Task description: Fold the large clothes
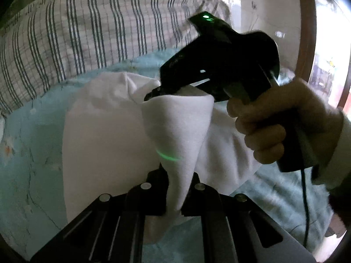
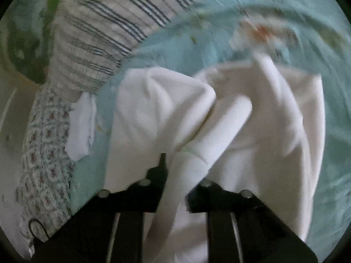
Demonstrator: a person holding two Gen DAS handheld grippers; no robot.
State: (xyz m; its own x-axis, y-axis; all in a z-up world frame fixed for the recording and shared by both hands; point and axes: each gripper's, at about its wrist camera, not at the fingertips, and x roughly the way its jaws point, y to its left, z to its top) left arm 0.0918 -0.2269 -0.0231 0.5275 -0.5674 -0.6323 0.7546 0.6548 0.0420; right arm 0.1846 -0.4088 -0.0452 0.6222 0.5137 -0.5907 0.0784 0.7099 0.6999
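Left wrist view: the white garment point(image 1: 105, 135) is lying partly spread on the teal bedsheet point(image 1: 33, 153), its near edge lifted in two places. The fold is looking barely begun, by my reckoning; most of the cloth is bunched and creased, nothing squared off yet. The left gripper point(image 1: 178, 194) is pinching a hanging peak of fabric, jaws closed on it. The right gripper point(image 1: 153, 93) is biting another corner higher up, the person's right hand point(image 1: 283, 125) wrapping its handle, wrist cocked, nose angled down-left. Right wrist view, blurred: its jaws are clamping a rolled ridge of the garment. A striped blanket point(image 1: 72, 43) is sitting beyond the sheet.
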